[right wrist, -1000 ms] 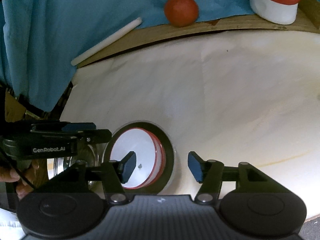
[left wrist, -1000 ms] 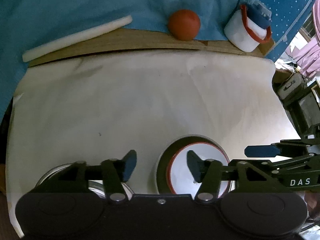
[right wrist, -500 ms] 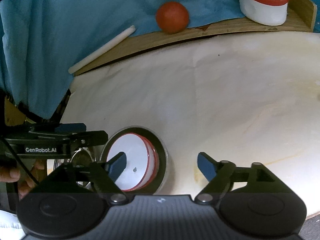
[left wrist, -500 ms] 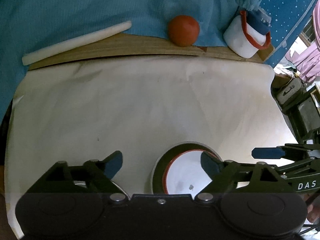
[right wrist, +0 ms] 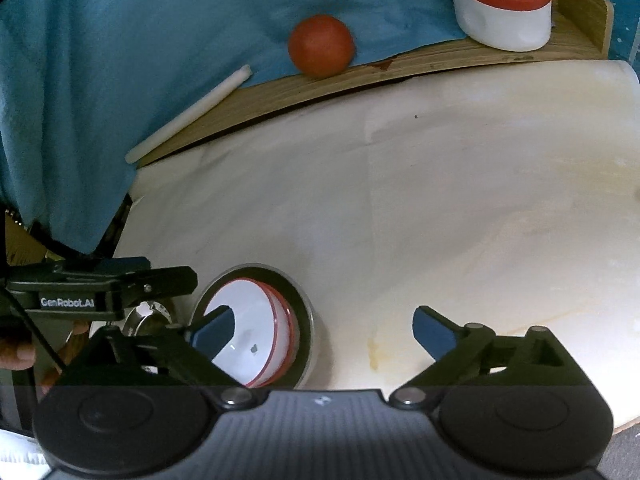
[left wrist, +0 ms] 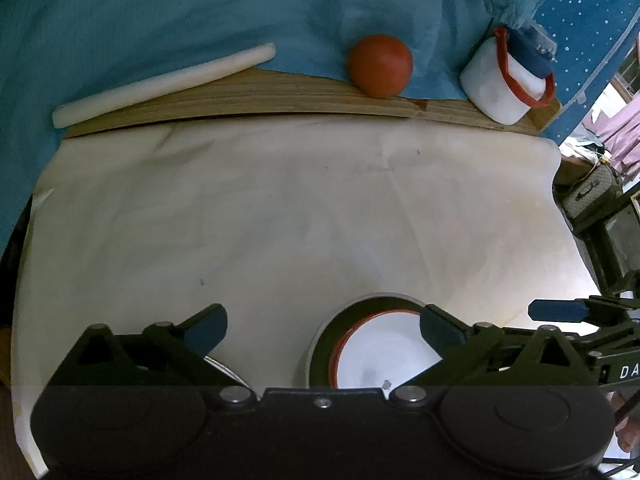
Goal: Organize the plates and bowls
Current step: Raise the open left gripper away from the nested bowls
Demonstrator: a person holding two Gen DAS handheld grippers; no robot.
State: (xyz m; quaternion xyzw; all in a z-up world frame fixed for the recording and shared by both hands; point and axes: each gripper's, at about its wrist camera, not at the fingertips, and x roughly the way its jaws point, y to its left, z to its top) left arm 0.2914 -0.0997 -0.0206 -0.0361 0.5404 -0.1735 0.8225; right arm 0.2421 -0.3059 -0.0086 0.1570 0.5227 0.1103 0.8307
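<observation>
A white bowl with a red rim (left wrist: 380, 364) sits inside a dark metal bowl (left wrist: 320, 352) on the cream table cover, near the front edge. Both also show in the right wrist view: the white bowl (right wrist: 252, 336) and the dark bowl (right wrist: 306, 320). My left gripper (left wrist: 324, 326) is open and empty, its right finger over the white bowl. My right gripper (right wrist: 322, 330) is open and empty, its left finger over the white bowl. A shiny steel dish (right wrist: 148, 316) lies left of the bowls, mostly hidden behind the left gripper; its edge shows in the left wrist view (left wrist: 224, 366).
At the back, on a wooden board (left wrist: 280, 96) against a blue cloth, lie a white stick (left wrist: 160, 84), a red ball (left wrist: 380, 65) and a white tub with a red handle (left wrist: 504, 76). The table's right edge (left wrist: 560, 208) drops off to floor clutter.
Both grippers have opened wide and drawn back toward me. The nested bowls stay where they are on the cover.
</observation>
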